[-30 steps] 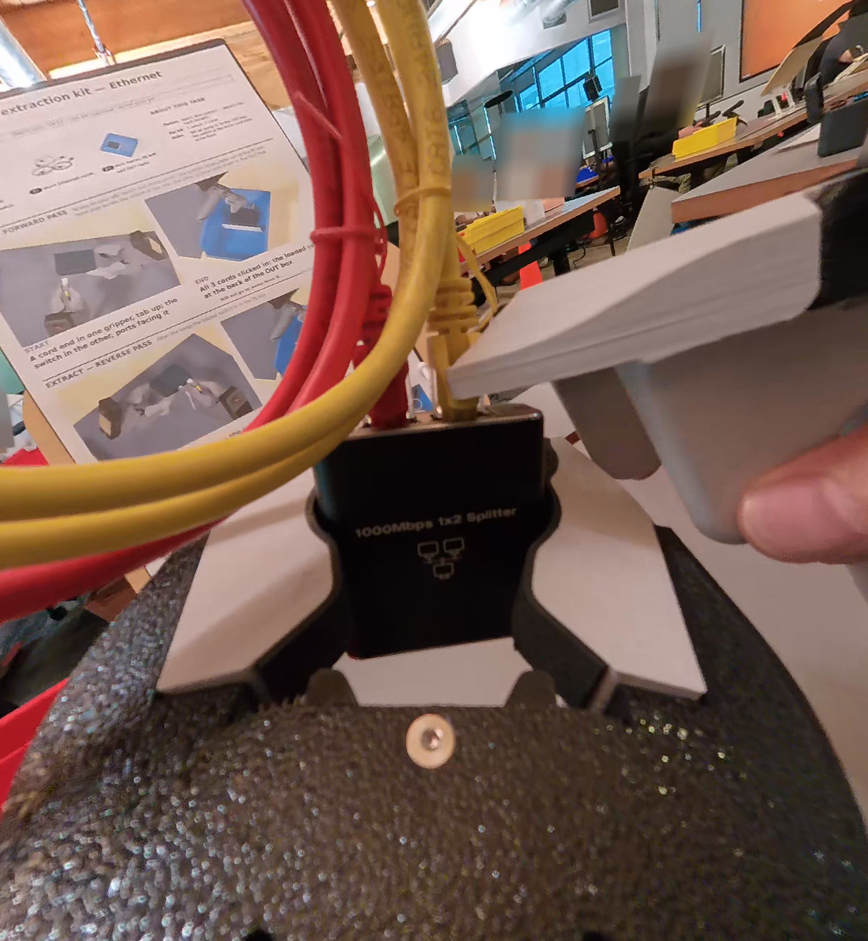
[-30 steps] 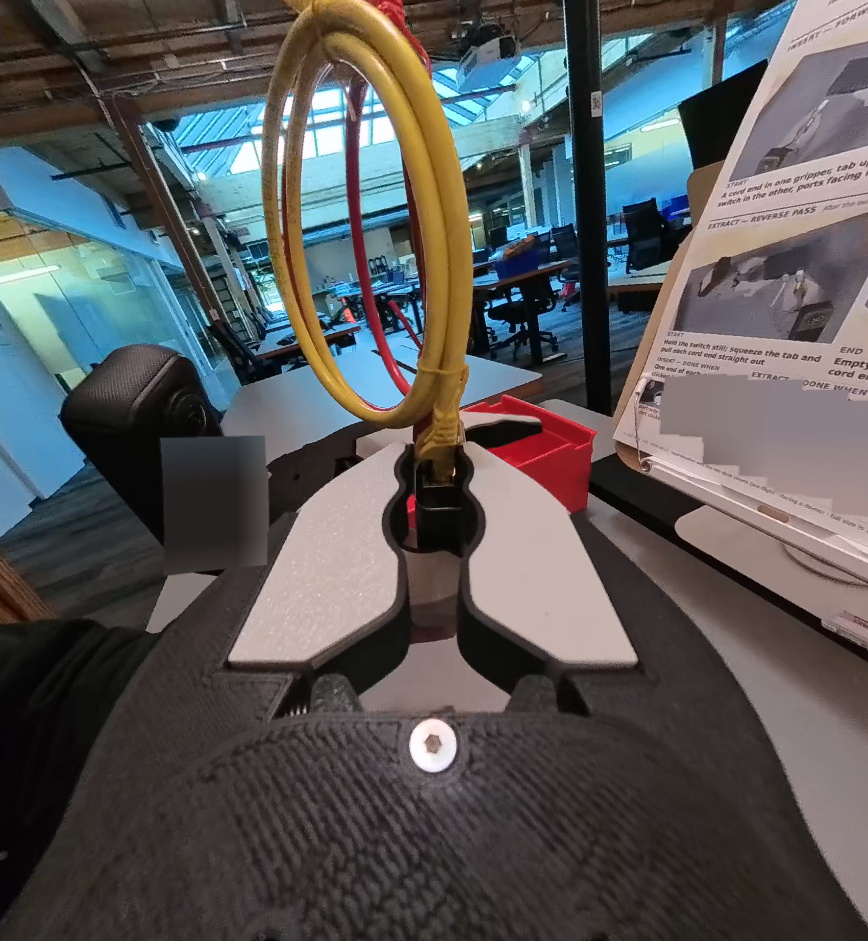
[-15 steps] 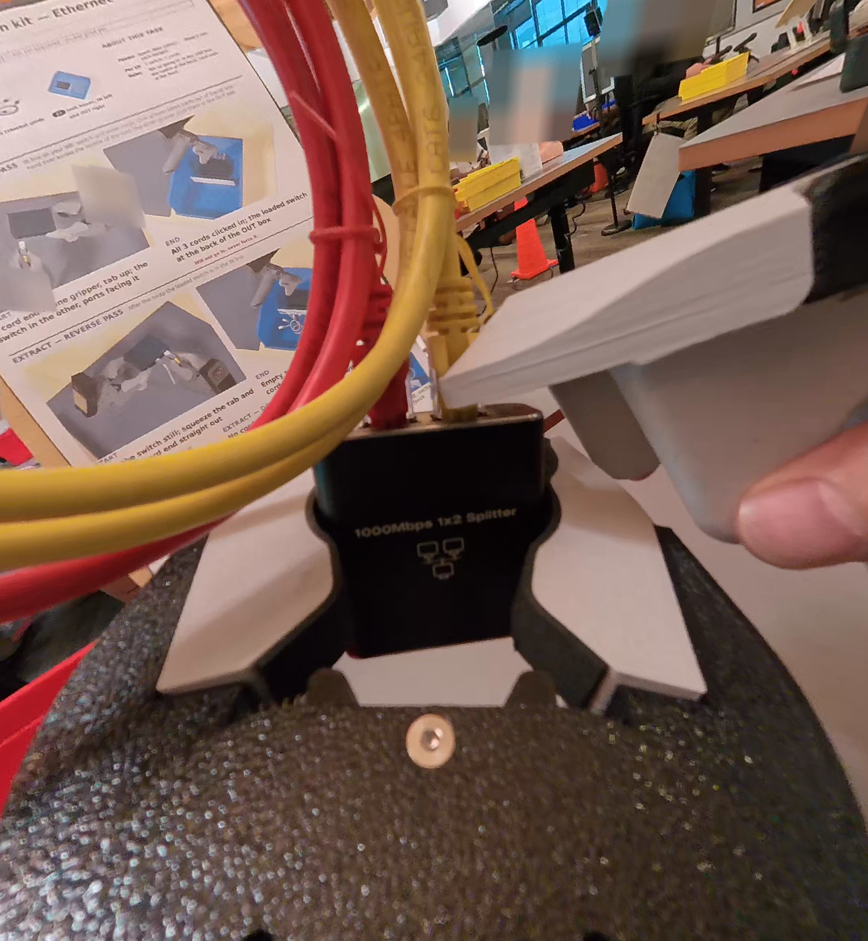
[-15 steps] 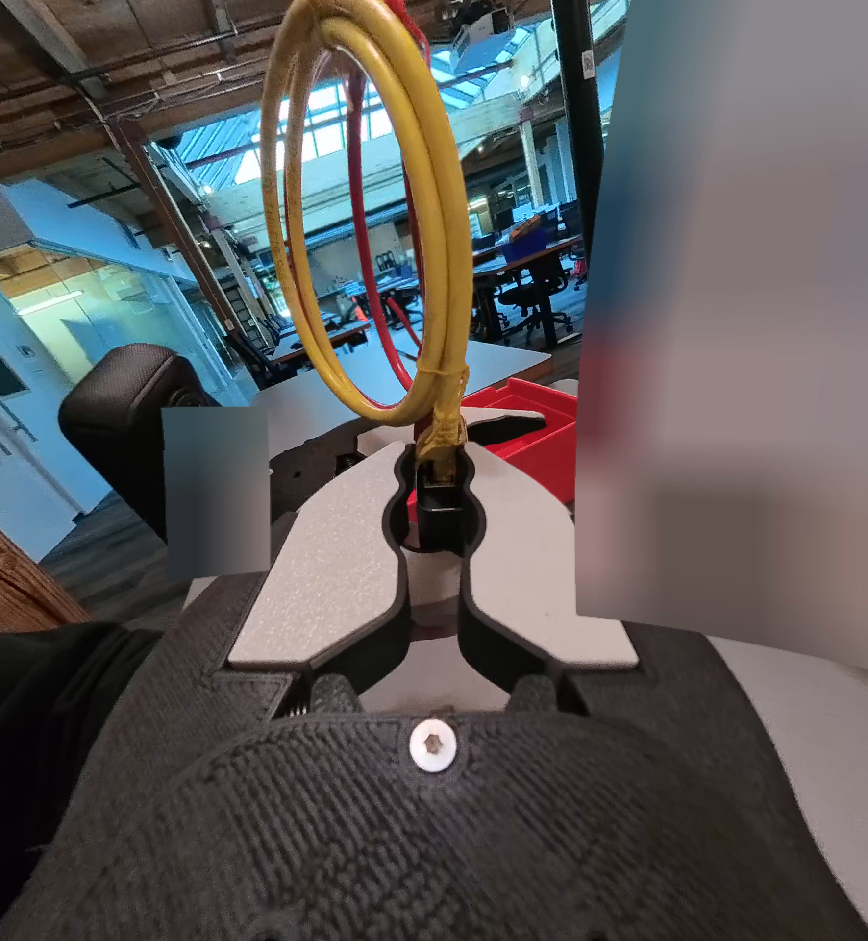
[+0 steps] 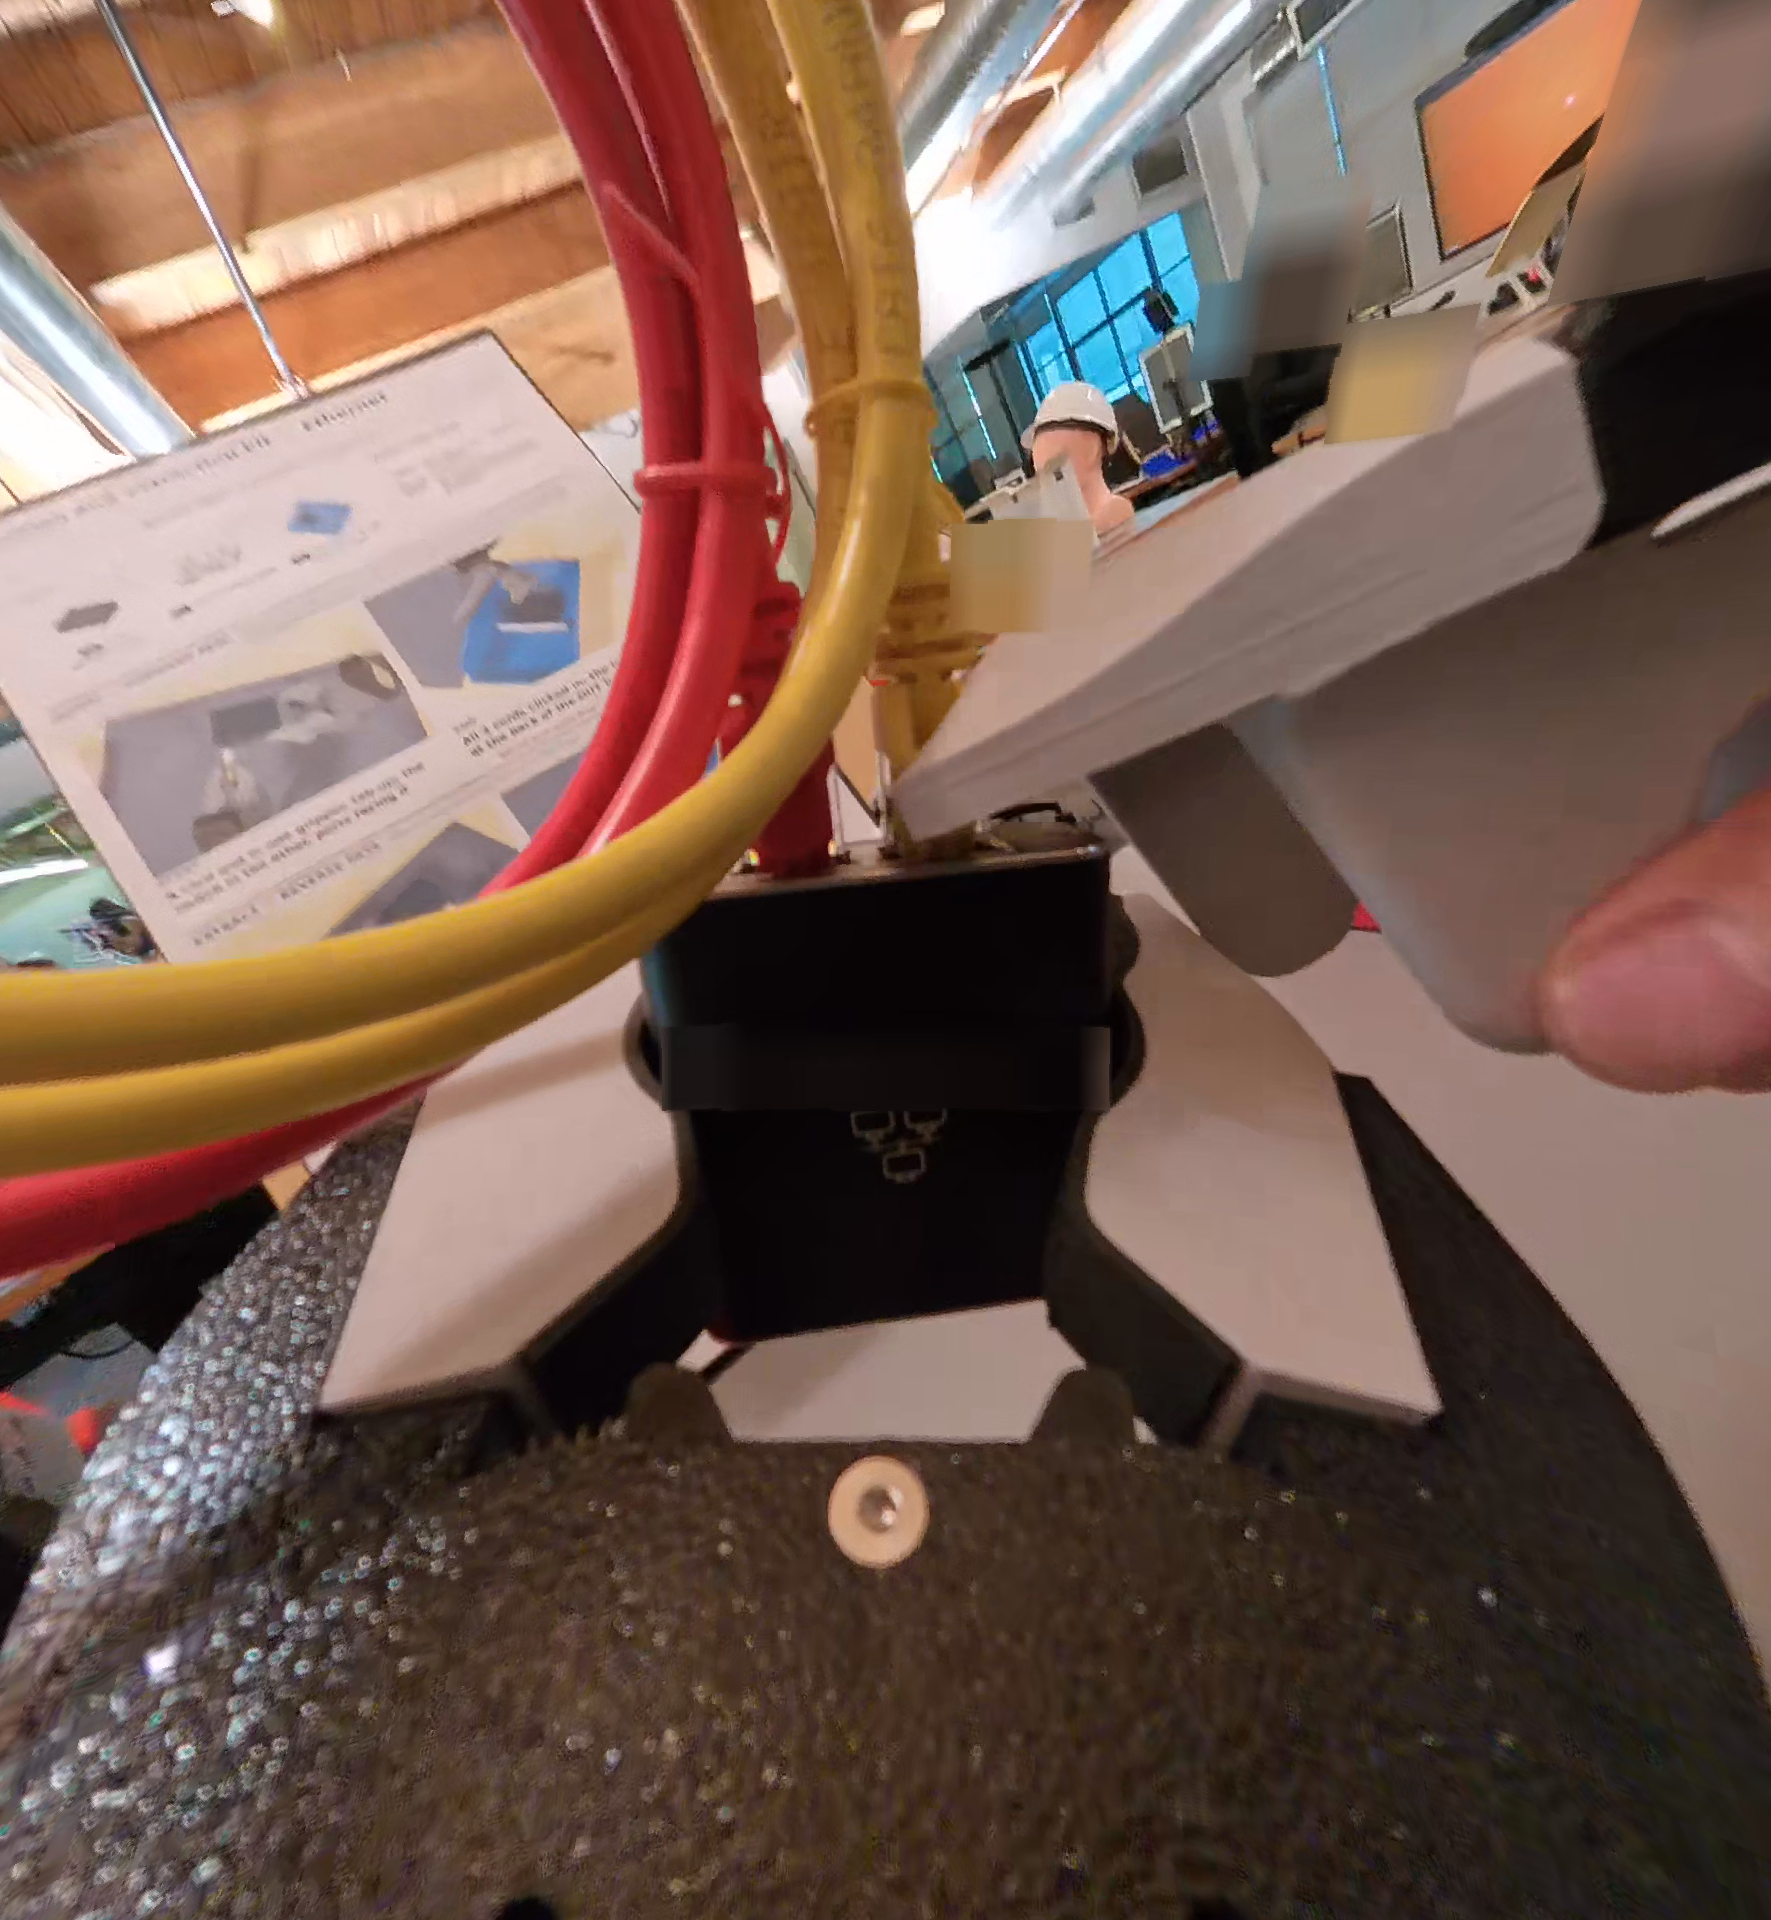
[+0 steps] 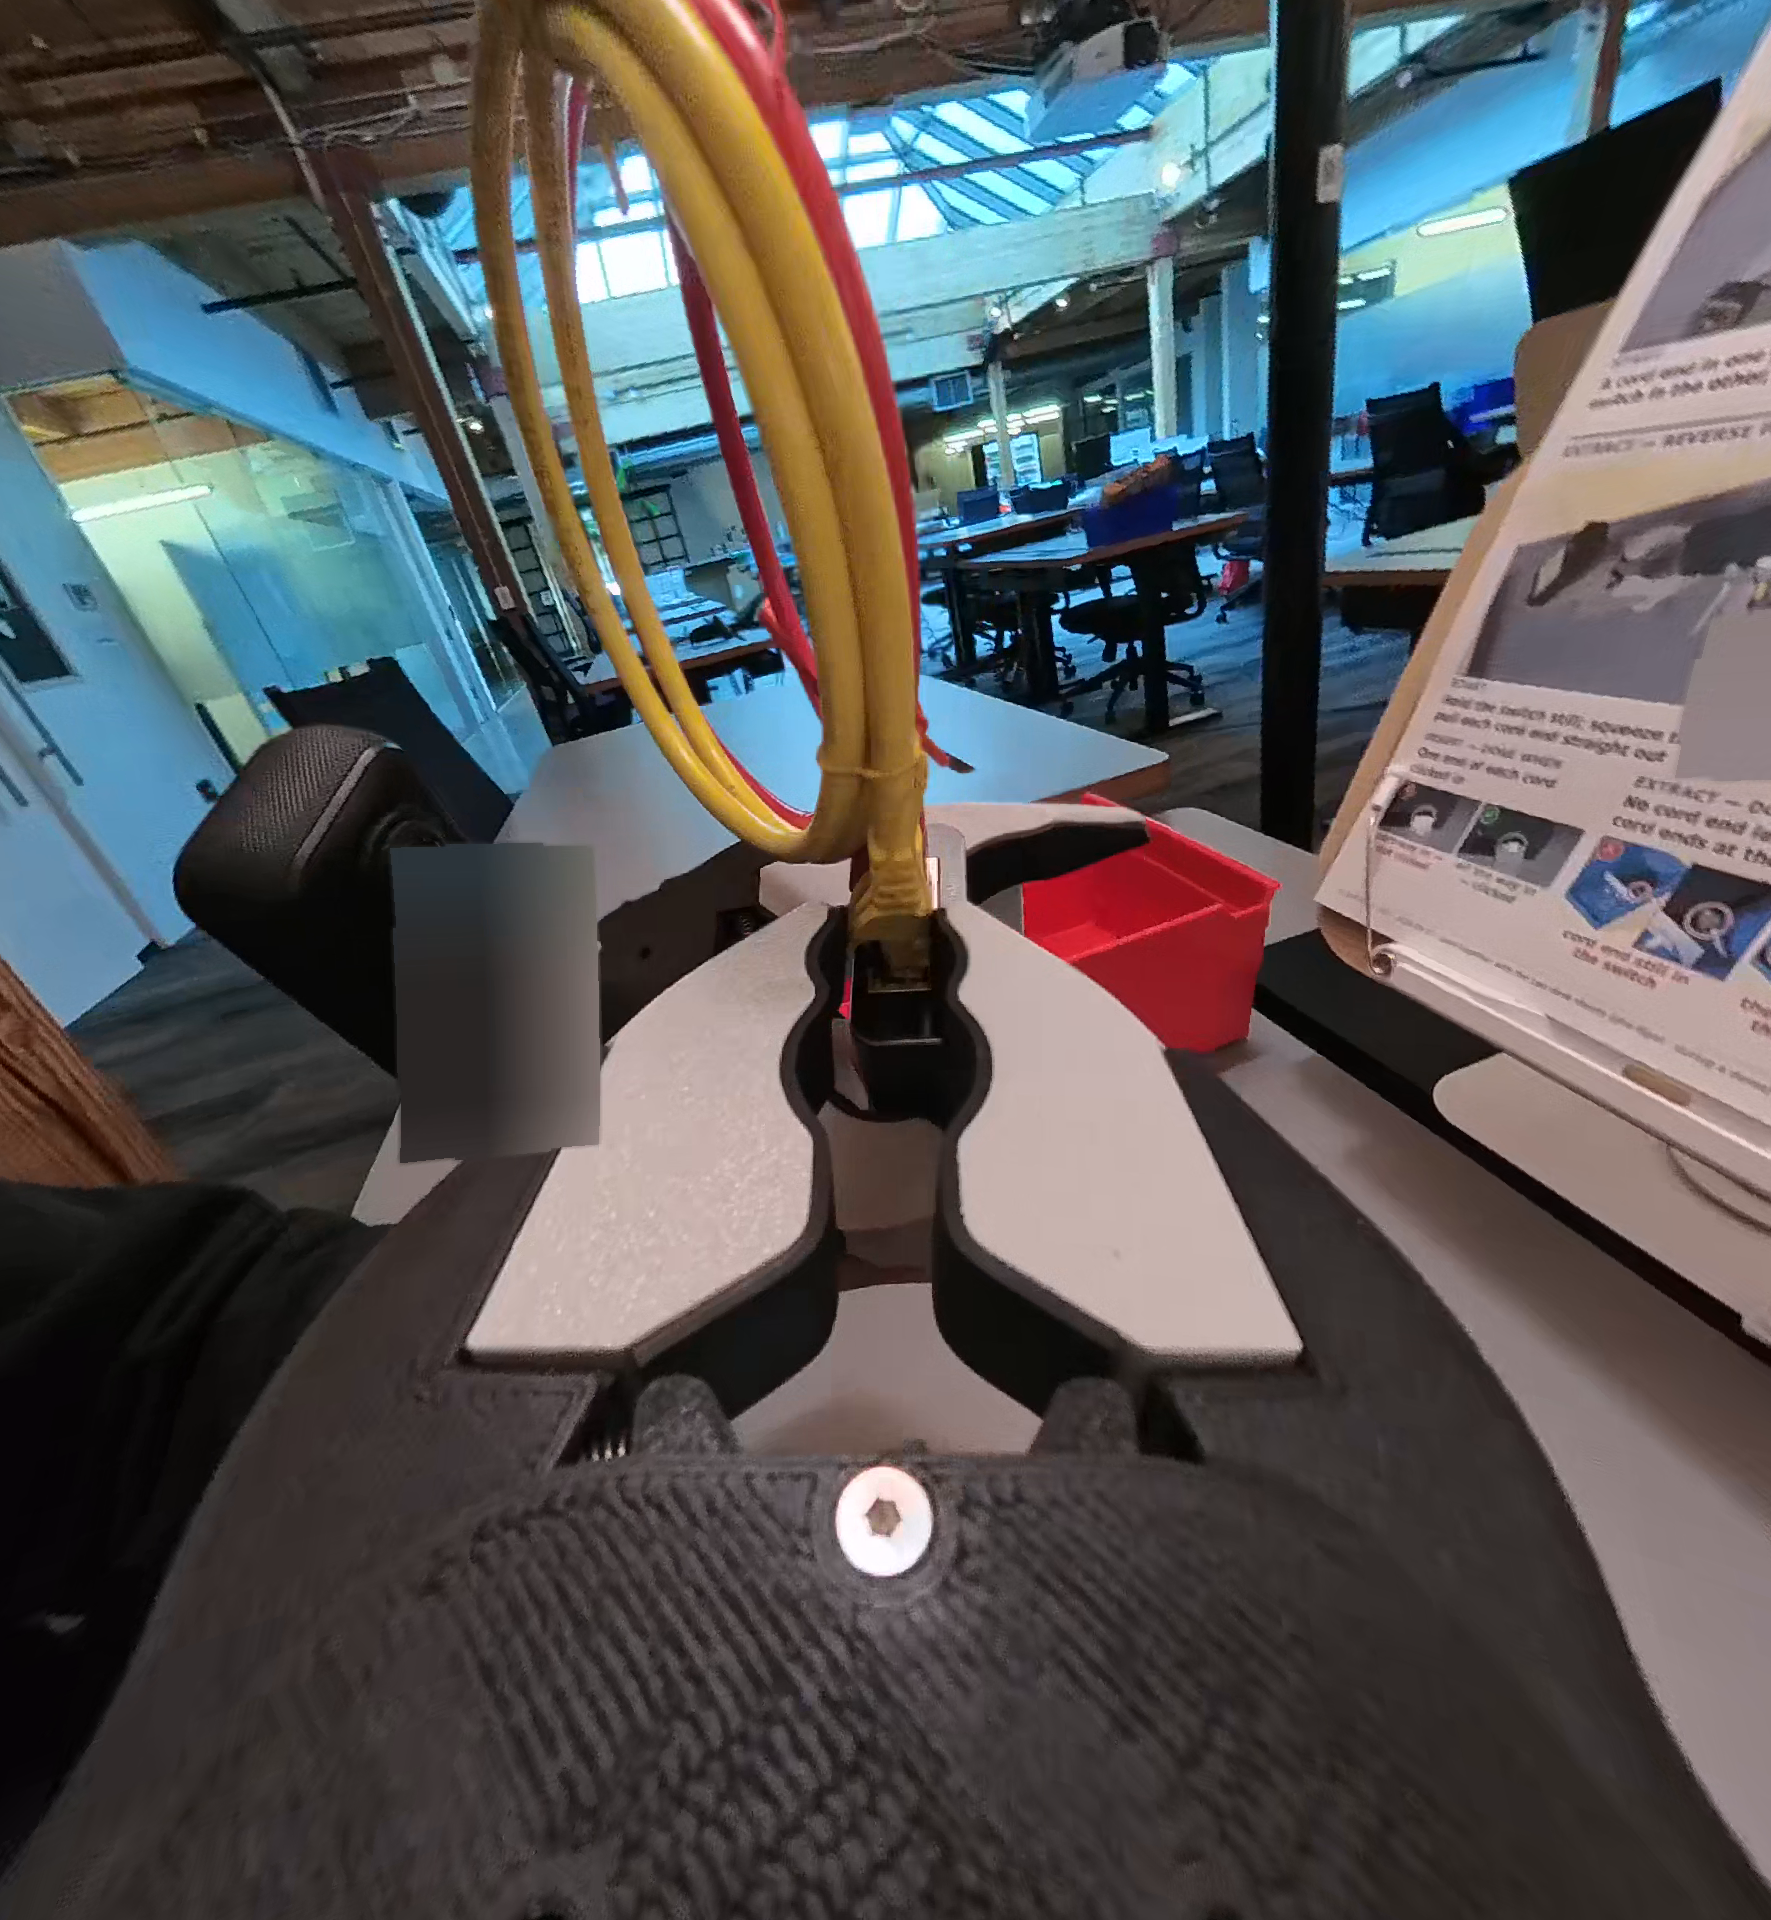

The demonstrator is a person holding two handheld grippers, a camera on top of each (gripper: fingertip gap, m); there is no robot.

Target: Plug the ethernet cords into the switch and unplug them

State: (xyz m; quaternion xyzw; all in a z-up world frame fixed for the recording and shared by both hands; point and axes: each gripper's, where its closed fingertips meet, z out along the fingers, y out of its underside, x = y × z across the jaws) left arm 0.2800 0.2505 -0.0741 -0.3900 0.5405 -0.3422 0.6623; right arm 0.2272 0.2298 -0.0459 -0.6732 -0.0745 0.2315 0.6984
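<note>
My left fingers (image 5: 881, 1049): clamped on the black switch (image 5: 886, 1081), one grey finger pressed to each of its sides, ports facing away from me.
My right fingers (image 6: 886, 987): closed on the plug end of the yellow cord (image 6: 891, 904) where it enters the switch; in the left wrist view they come in flat from the right (image 5: 1224, 665), with their tip at the switch's top edge.
Switch: upright in my left grip, a small white symbol on its face, well up off the counter (image 6: 1587, 1507).
Yellow cord: plugged into the right-hand port; its boot stands straight up from the switch, then the cord loops high and sweeps down to my left (image 5: 445, 935), tied with a yellow wire tie.
Red cord (image 5: 694, 520): seated in the port just left of the yellow one, coiled in the same way, bound with a red tie, its loops running alongside the yellow ones.
Thumb (image 5: 1691, 987): a bare fingertip pressing on the grey body of the right tool, at the right edge of the left wrist view.
Red bin (image 6: 1161, 935): on the counter just beyond my right fingers, open top.
Instruction sheet (image 6: 1639, 675): propped on a stand on the counter to the right, printed with photos and text; the left wrist view shows it behind the cords (image 5: 289, 675).
Background: an open office with desks and chairs, blurred with distance.
</note>
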